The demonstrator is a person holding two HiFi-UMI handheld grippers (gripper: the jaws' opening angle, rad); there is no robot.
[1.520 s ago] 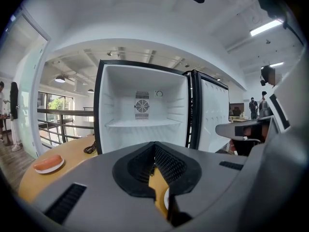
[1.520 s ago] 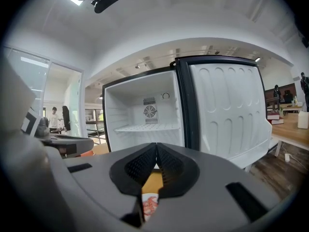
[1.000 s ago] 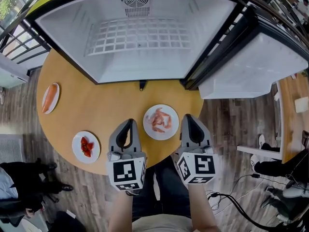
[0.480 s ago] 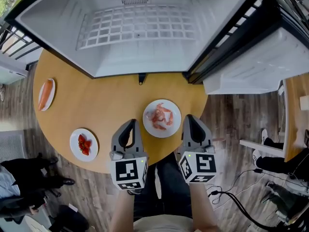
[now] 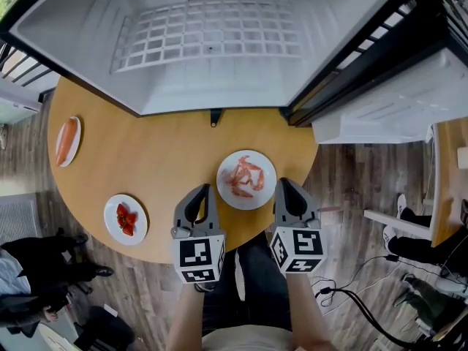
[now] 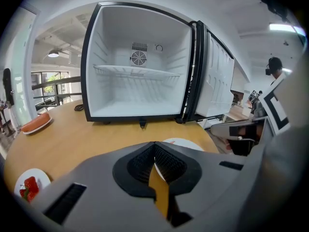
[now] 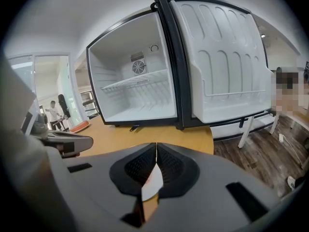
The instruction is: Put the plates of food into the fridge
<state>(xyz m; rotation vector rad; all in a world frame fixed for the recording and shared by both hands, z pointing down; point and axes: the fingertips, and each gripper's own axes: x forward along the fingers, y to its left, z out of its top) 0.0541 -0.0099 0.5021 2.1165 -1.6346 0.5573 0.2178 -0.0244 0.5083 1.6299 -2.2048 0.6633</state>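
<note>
Observation 1. I find the left claw (image 5: 197, 194) clenched. In the left gripper view its two jaws meet at the tips with nothing between them.

Observation 2. The right claw (image 5: 288, 190) is likewise clenched. The right gripper view shows its jaws together at the tips and gripping nothing.

Observation 3. Both claws hover over the near edge of the round wooden tabletop (image 5: 168, 159), side by side and apart from each other, pointing toward the fridge (image 5: 88, 57).

Observation 4. Three plates lie on the tabletop, all outside the fridge. The plate of pink food (image 5: 246, 179) sits by the near edge, just ahead of the claws and between their lines; neither claw touches it. The plate of red pieces (image 5: 126, 219) sits at the near-left edge, to the left of the left claw and clear of it. The plate of orange food (image 5: 67, 141) sits at the far-left edge, well apart from both claws.

Observation 5. The fridge stands at the far edge of the tabletop with its opening facing me. Its door (image 5: 395, 101) is swung wide to the right, past the right edge of the tabletop. A white wire shelf (image 5: 208, 39) spans the interior, and a round fan grille shows on the back wall in both gripper views.
</note>
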